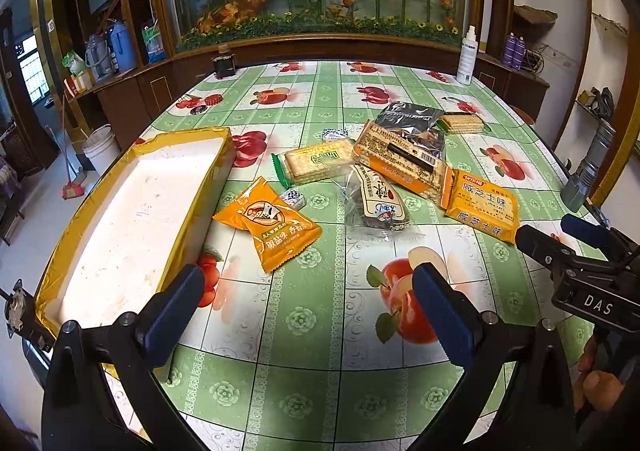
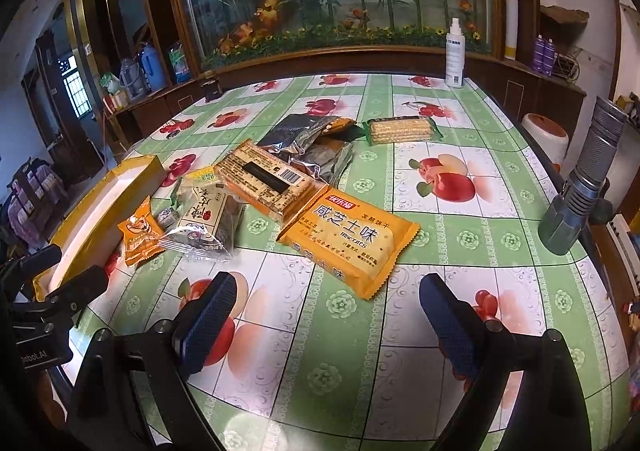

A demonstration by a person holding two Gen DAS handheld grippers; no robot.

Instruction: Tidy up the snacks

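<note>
Both claws, my left claw [image 1: 308, 299] and right claw [image 2: 326, 315], hung wide open and empty; the biscuit packet [image 2: 349, 245], light but probably crushable, I judged best pinched across its long edges.

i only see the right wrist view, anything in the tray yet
Observer: No. The left wrist view looks straight into the tray, and its white floor holds no snack.
Operator: is the left tool holding something
Observer: No. The left tool is open, with nothing between its fingers.
Operator: anything hidden behind the pile
Observer: Yes, a small blue-and-white wrapped sweet lies just beyond the green-edged cracker pack.
</note>
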